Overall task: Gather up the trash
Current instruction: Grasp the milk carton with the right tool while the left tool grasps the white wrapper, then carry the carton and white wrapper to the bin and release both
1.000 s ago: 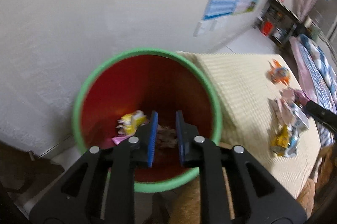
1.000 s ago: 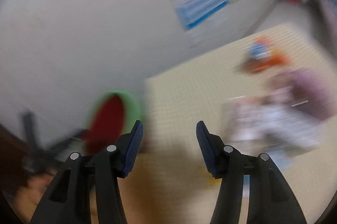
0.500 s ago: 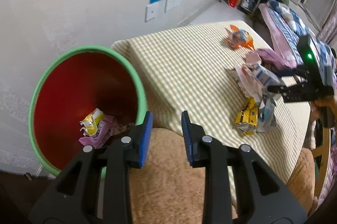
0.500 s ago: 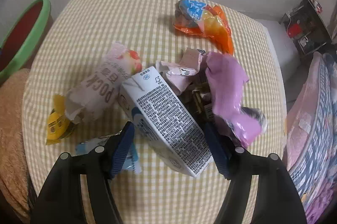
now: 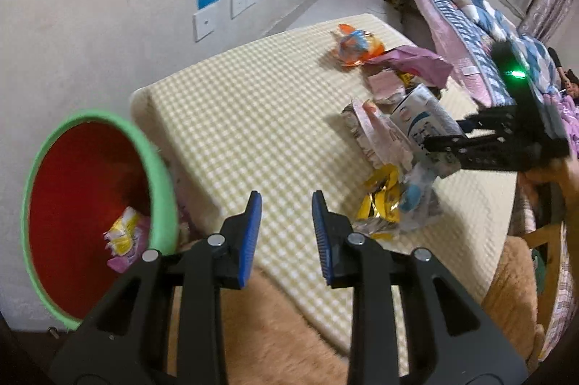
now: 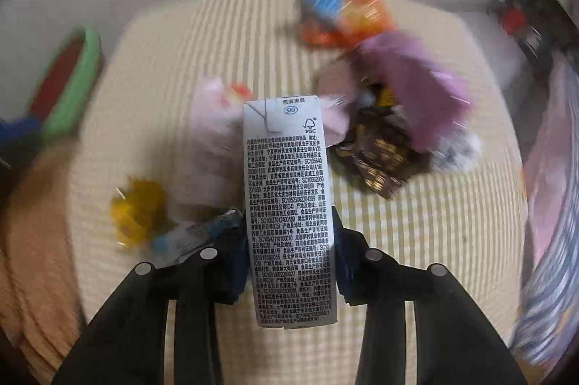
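Note:
My right gripper [image 6: 289, 254] is shut on a white milk carton [image 6: 289, 204] and holds it over the checked table [image 6: 416, 258]; it also shows in the left wrist view [image 5: 445, 146] with the carton [image 5: 423, 120]. My left gripper [image 5: 286, 233] is open and empty over the table's near edge, right of the red bin with a green rim [image 5: 159, 189]. Wrappers [image 5: 123, 240] lie inside the bin. On the table lie a yellow wrapper [image 5: 380, 207], a pink packet [image 5: 380, 138], a purple bag [image 5: 416, 62] and an orange-blue bag [image 5: 358, 42].
A brown fuzzy cushion [image 5: 275, 341] lies under my left gripper. A wall [image 5: 90, 4] with posters stands behind the table and bin. A bed [image 5: 488, 33] is at the far right. A dark brown wrapper [image 6: 380, 164] lies beside the carton.
My right gripper has closed on the milk carton and lifted it. My left gripper has swung from over the bin toward the table, still open.

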